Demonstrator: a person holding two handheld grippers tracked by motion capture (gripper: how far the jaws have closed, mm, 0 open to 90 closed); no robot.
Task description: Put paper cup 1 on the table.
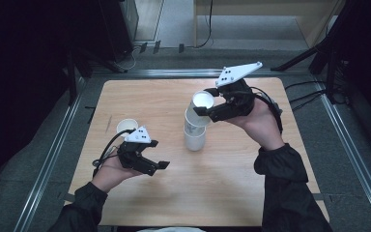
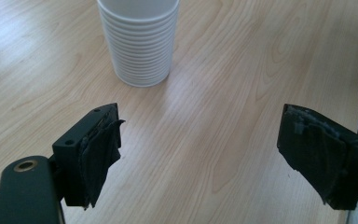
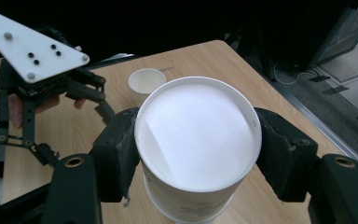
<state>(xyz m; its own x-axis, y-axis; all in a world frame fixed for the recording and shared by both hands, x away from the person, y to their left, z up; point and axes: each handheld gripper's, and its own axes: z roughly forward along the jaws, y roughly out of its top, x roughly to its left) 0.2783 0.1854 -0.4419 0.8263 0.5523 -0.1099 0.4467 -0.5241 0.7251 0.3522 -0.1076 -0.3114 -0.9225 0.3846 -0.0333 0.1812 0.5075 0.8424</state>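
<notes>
Mid-table stands a stack of white paper cups [image 1: 194, 130], with a ribbed cup [image 2: 139, 42] at the bottom. My right gripper [image 1: 206, 103] is shut on the top cup [image 1: 202, 100], whose base sits inside the cup below. In the right gripper view both jaws of the right gripper [image 3: 196, 149] press on the top cup [image 3: 198, 133] just under its rim. My left gripper [image 1: 157, 167] hovers low over the table to the front left of the stack, open and holding nothing. In its own view, the left gripper [image 2: 209, 158] faces the ribbed cup.
A single small white cup [image 1: 126, 126] stands just behind the left hand, also seen as the small cup [image 3: 147, 81] in the right gripper view. The wooden table [image 1: 232, 193] has metal floor rails on both sides and dark equipment beyond its far edge.
</notes>
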